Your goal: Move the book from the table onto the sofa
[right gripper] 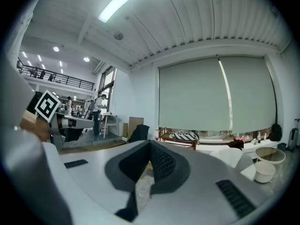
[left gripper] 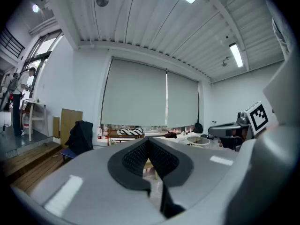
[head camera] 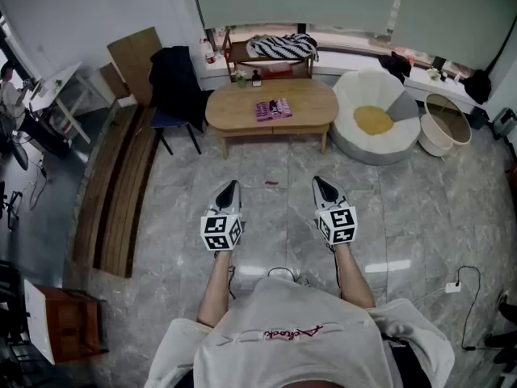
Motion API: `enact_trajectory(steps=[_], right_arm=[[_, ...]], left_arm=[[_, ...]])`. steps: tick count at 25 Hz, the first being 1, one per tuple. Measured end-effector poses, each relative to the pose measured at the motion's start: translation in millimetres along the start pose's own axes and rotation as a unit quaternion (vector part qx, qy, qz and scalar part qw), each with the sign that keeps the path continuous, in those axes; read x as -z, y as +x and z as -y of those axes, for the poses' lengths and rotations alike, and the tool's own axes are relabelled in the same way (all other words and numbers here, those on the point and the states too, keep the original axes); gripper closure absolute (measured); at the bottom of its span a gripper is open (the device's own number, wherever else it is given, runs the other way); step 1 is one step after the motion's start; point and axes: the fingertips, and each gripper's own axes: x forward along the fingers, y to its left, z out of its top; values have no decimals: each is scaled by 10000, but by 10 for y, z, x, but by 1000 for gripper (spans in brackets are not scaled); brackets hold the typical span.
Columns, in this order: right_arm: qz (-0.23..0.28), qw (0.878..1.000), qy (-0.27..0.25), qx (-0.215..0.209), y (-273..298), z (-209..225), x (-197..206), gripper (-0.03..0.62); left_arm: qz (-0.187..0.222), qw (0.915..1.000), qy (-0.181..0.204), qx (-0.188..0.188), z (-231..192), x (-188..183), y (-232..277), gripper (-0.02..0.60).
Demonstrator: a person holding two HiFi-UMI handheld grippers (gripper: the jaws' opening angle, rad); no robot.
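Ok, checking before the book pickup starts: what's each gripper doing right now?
Left gripper: closed, holding nothing.
Right gripper: closed, holding nothing.

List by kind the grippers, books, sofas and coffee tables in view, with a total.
grippers: 2 (left gripper, right gripper)
book: 1
sofa: 1
coffee table: 1
total: 5
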Motion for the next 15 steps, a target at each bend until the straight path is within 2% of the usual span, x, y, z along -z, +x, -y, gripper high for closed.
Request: enact_trajectory(steps=[15], right_arm=[[96,9998,168,32,-100,153,-9,586]], left_arm=[[-12,9999,71,73,228,-70,45,572]])
